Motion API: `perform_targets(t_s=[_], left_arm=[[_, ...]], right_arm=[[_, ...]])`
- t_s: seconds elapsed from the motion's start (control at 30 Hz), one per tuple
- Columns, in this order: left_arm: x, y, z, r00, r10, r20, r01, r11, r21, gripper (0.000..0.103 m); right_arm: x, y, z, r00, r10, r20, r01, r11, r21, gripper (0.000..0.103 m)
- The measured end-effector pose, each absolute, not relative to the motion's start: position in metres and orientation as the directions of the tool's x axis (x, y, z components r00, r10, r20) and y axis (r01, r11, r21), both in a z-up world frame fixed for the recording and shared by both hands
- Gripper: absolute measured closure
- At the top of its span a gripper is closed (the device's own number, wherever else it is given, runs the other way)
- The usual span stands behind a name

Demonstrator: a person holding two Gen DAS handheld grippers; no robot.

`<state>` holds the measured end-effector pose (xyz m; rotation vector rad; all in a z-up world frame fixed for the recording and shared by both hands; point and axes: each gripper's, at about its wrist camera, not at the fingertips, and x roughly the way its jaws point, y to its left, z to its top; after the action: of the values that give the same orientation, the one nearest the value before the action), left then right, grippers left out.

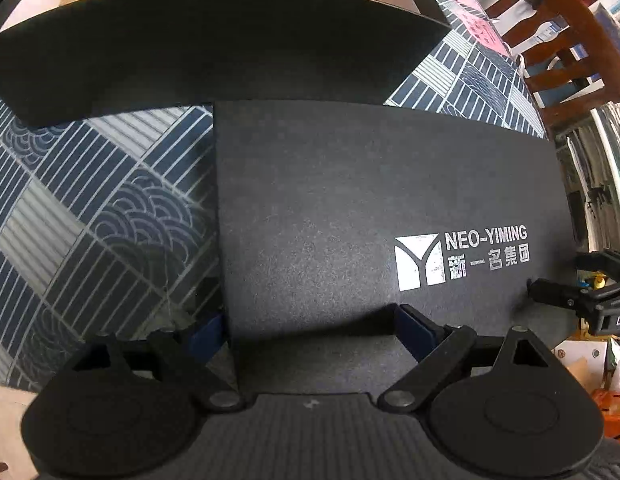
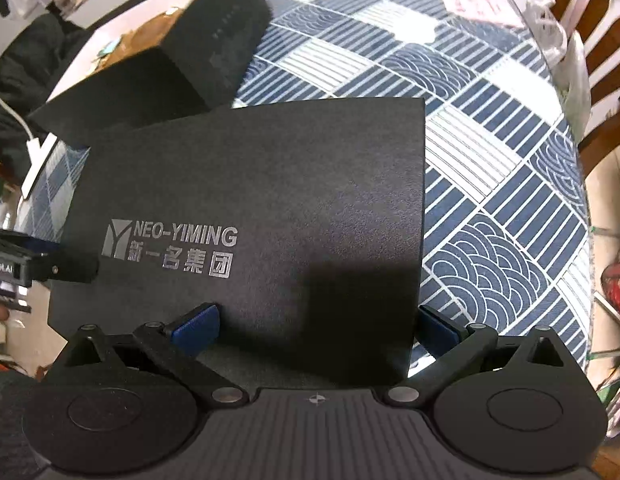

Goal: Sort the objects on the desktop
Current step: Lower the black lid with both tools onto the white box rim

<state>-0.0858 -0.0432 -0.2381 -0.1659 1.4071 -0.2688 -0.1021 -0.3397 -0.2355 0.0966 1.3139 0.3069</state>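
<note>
The table [image 2: 490, 184], spread with a blue-and-white cloth of stripes and wave scales, fills most of both views. On it lies the black lid [image 1: 350, 208], a flat matte piece stamped in silver with NEO-YIMING and a line of Chinese characters; it takes up the centre and right of the left wrist view and the centre and left of the right wrist view [image 2: 249, 208]. Behind it, in the upper left of the right wrist view, stands the black box [image 2: 181, 60], open at the top with brown paper things inside (what they are is too blurred to tell); in the left wrist view its dark wall [image 1: 213, 52] arcs across the top of the frame. A wooden chair [image 1: 570, 28] sits at the upper right of the frame, beyond the table edge. The left gripper [image 1: 310, 330] straddles the lid's near left corner, its blue pads spread wide, one off the lid's left edge and one over its surface, so it stands open. The right gripper [image 2: 316, 322] likewise straddles the lid's near right corner with pads wide apart, one over the lid and one beside its right edge, not clamping anything. Each gripper shows at the lid's far side in the other's view.
</note>
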Motion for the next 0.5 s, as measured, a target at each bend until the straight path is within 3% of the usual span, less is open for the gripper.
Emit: perform_targets(t_s=[0.5], left_arm=[[-0.085,-0.046,-0.251,0.188,-0.264,-0.946,0.03,0.964,-0.263,0.0]], right_arm=[[-0.082,-0.357,-0.255,0.202,0.319,-0.926,-0.202,0.939,0.28,0.0]])
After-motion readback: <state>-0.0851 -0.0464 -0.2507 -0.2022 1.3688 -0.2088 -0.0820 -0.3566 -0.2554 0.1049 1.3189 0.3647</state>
